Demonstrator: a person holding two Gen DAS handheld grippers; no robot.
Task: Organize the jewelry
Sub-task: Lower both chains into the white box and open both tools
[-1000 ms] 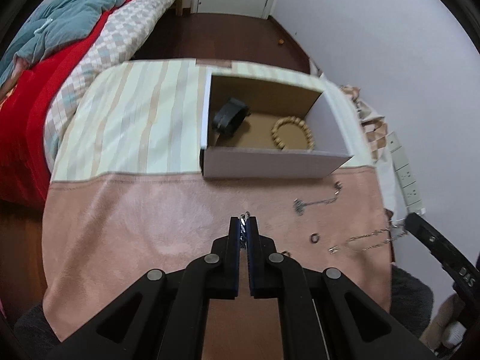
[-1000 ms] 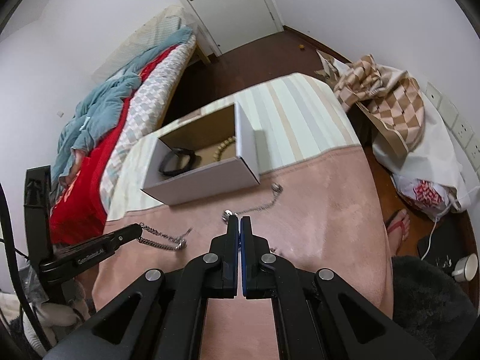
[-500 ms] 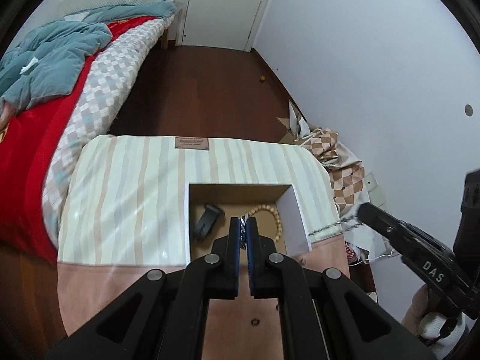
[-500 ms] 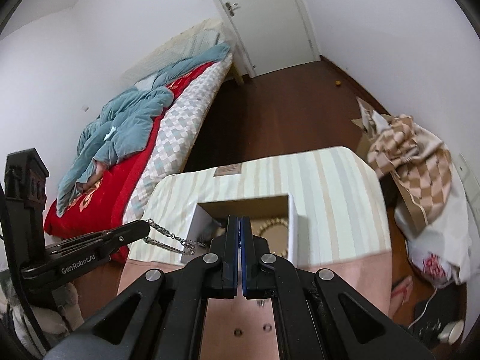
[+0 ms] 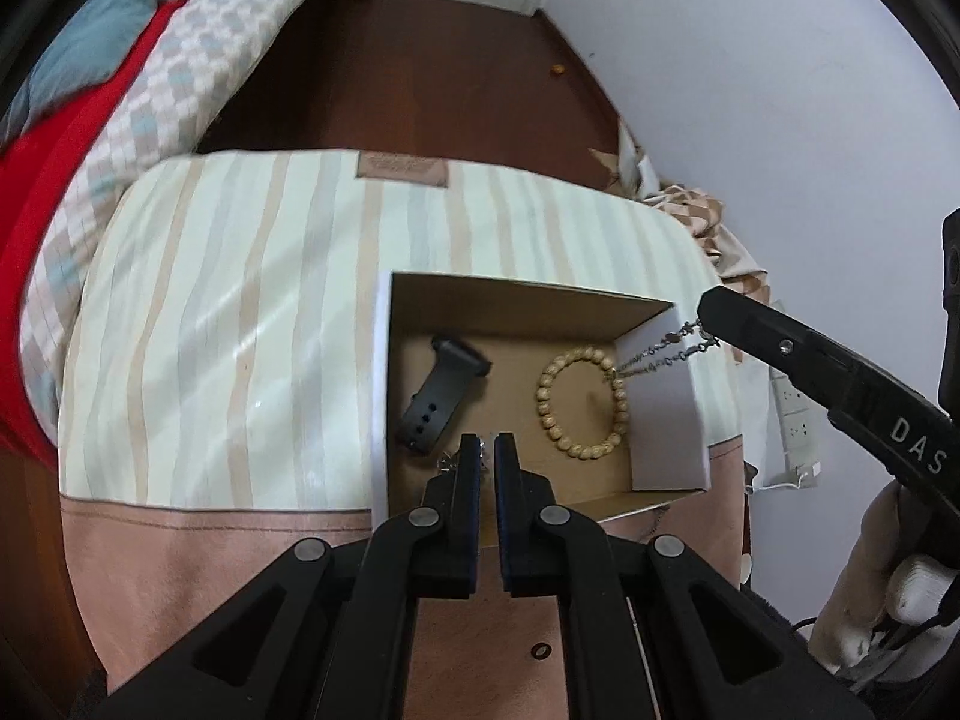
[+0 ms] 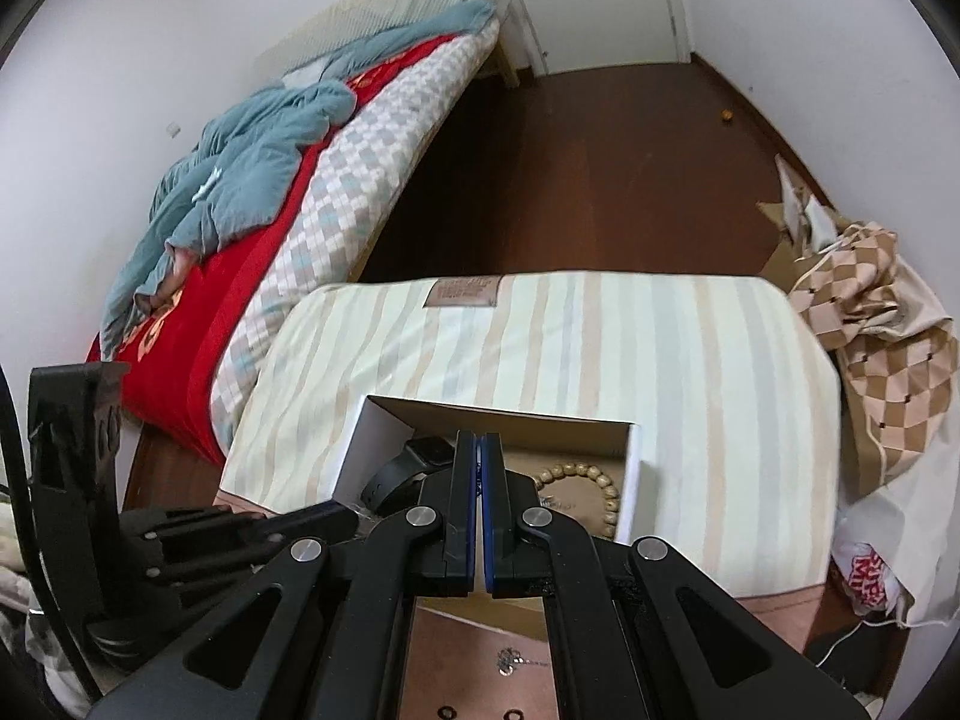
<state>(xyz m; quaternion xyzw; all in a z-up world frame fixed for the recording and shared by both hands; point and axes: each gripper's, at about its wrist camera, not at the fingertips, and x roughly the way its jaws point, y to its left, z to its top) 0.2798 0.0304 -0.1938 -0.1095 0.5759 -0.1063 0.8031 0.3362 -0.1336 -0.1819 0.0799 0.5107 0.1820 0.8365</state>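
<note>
Cardboard box: an open, white-walled carton (image 5: 379, 396) with a plain brown inside, standing on the far right of the table.
Just changed: a second ago both tools were low over the pink cloth among the loose pieces; now both are at the box.
Left gripper: its black fingers (image 5: 486, 453) are over the near edge of the box floor and are just starting to part. The slit between them looks empty, and a small silver trinket (image 5: 445, 461) sits just beside the left finger.
Right gripper: pinched tight (image 5: 703, 313) on a thin silver chain (image 5: 660, 357), which droops over the right wall into the box.
Meaning: I'd judge one piece delivered and the chain about to follow.
Already inside: a round bracelet of pale wooden beads (image 5: 545, 399) on the right and a matte black rubber watch strap with punched holes (image 5: 441, 402) on the left.
Still out: a small dark ring (image 5: 541, 650) on the near cloth.
Surfaces: soft, suede-like pink cloth (image 5: 210, 570) near; smooth cream-striped cover (image 5: 240, 300) far.
</note>
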